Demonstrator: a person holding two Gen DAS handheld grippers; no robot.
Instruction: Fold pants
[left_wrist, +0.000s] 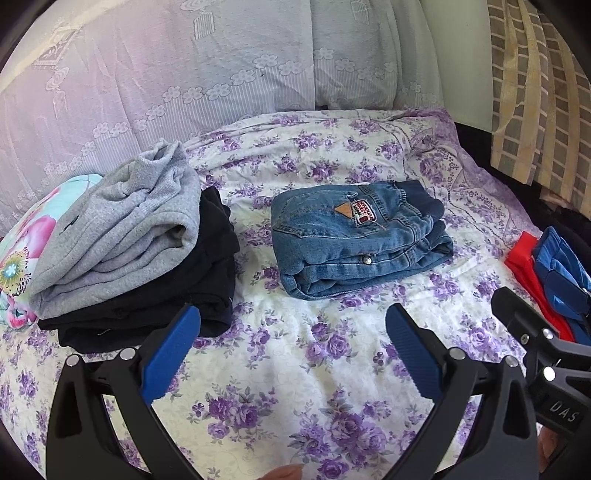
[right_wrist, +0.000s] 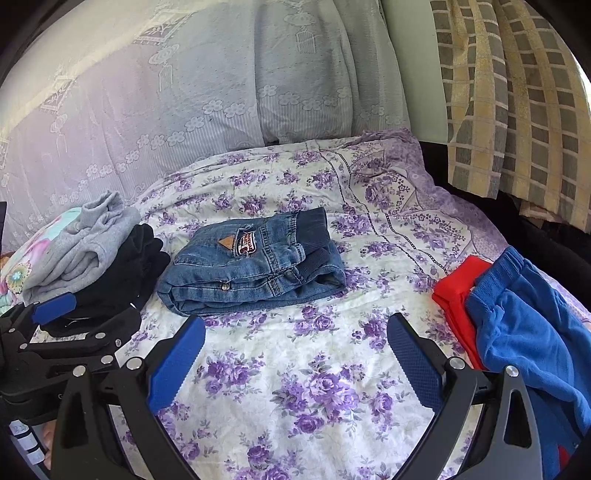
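Folded blue jeans (left_wrist: 354, 236) lie on the floral bedsheet (left_wrist: 295, 369), a brown patch and a label on top; they also show in the right wrist view (right_wrist: 255, 262). My left gripper (left_wrist: 293, 321) is open and empty, held above the sheet in front of the jeans. My right gripper (right_wrist: 295, 332) is open and empty, also in front of the jeans. The left gripper's body shows at the left of the right wrist view (right_wrist: 66, 332). The right gripper's body shows at the right of the left wrist view (left_wrist: 546, 362).
A stack of folded grey (left_wrist: 122, 232) and black (left_wrist: 166, 295) clothes sits left of the jeans, by a floral pillow (left_wrist: 29, 240). Unfolded blue pants (right_wrist: 524, 332) and a red garment (right_wrist: 461, 295) lie at the right. A lace-covered wall (left_wrist: 147, 74) and a checked curtain (right_wrist: 517, 110) stand behind.
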